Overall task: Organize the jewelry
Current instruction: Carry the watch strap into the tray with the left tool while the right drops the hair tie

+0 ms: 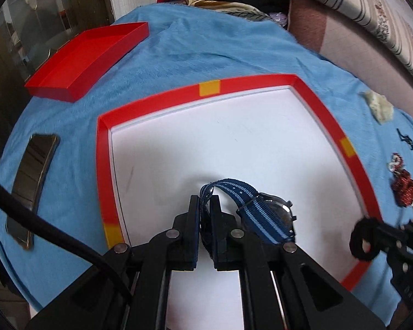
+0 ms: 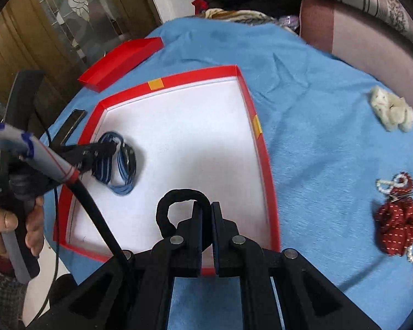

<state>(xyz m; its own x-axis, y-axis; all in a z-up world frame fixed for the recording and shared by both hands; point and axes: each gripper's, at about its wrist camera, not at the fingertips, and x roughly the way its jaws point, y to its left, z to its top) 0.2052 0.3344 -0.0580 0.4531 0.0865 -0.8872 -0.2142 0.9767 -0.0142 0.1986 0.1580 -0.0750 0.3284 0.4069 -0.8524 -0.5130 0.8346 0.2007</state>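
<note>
A watch (image 1: 272, 214) with a navy and light-blue striped strap hangs over the white floor of the red-rimmed box (image 1: 261, 81). My left gripper (image 1: 205, 200) is shut on its strap loop. In the right wrist view that watch (image 2: 121, 165) sits low at the box's left side, with the left gripper (image 2: 107, 148) on it. My right gripper (image 2: 206, 206) is shut on a black hair tie (image 2: 176, 206), just above the near edge of the box (image 2: 264, 148). In the left wrist view, the hair tie (image 1: 363, 240) and right gripper (image 1: 382, 233) show at the box's right rim.
A red lid (image 1: 88, 60) lies at the far left on the blue cloth (image 1: 206, 35), and a dark phone (image 1: 33, 181) lies left of the box. To the right are a white fluffy piece (image 2: 391, 110) and a red scrunchie with pearl beads (image 2: 396, 220). Clothes and a sofa stand behind.
</note>
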